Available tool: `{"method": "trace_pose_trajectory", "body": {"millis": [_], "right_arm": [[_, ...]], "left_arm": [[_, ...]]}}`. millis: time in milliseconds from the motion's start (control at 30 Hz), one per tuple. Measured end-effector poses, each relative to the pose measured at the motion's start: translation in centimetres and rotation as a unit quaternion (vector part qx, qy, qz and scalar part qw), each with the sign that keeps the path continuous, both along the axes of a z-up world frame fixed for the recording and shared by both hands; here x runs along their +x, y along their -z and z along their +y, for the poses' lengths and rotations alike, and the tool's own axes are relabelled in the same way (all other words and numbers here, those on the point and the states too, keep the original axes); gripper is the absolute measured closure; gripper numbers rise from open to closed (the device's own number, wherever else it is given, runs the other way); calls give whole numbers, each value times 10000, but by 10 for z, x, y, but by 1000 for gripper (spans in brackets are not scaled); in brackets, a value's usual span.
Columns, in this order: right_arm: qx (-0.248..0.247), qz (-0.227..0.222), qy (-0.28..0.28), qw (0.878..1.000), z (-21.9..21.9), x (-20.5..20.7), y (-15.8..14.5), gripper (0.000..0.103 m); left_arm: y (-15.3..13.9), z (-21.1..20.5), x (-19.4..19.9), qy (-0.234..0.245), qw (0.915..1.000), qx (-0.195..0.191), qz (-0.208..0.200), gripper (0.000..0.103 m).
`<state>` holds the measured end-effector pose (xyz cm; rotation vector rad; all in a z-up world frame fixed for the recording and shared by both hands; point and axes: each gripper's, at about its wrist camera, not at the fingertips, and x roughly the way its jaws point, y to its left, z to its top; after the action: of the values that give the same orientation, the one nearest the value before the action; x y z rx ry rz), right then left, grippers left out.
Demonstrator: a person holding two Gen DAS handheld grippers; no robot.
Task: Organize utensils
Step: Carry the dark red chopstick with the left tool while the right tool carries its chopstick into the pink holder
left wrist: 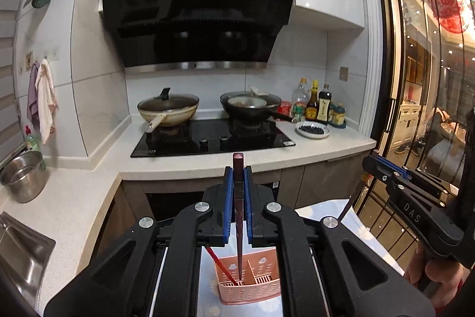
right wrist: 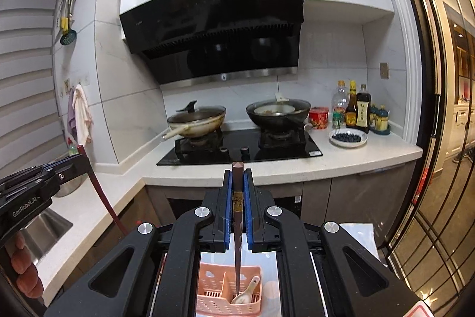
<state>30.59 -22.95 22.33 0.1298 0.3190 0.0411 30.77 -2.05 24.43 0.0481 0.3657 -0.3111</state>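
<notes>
My left gripper (left wrist: pixel 238 177) is shut on a dark red chopstick (left wrist: pixel 238 198), held upright with its tip down in the left compartment of a pink slotted utensil basket (left wrist: pixel 252 287). A red chopstick (left wrist: pixel 219 263) leans in that compartment. My right gripper (right wrist: pixel 238 183) is shut on a dark brown chopstick (right wrist: pixel 237 216), its tip down in the right compartment of the basket (right wrist: pixel 213 299), beside a white ceramic spoon (right wrist: pixel 246 291). The right gripper also shows at the right of the left wrist view (left wrist: pixel 374 160); the left gripper shows at the left of the right wrist view (right wrist: pixel 77 158).
The basket stands on a pale patterned surface (left wrist: pixel 326 216). Beyond are the counter (left wrist: pixel 311 147), a black hob (left wrist: pixel 207 138) with two woks, sauce bottles (left wrist: pixel 314 106), a dish of blueberries (left wrist: pixel 312 129), a steel pot (left wrist: pixel 23 177), a sink (left wrist: pixel 17 251) and a glass door (left wrist: pixel 421 79).
</notes>
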Motion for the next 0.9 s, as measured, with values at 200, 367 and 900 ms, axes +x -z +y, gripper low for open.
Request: {"method": "trace_pose_trajectory", "body": {"millis": [200, 367, 900], "right_arm": [[44, 506, -104, 9987, 2, 26, 41, 96], [-16, 820, -151, 9965, 7, 36, 71, 96], [-158, 984, -86, 9950, 11, 38, 92, 95]], "left_arm": [[37, -3, 28, -80, 9991, 141, 400, 96], [55, 0, 41, -148, 9978, 146, 633, 96], [79, 3, 43, -183, 9957, 183, 892, 96]]}}
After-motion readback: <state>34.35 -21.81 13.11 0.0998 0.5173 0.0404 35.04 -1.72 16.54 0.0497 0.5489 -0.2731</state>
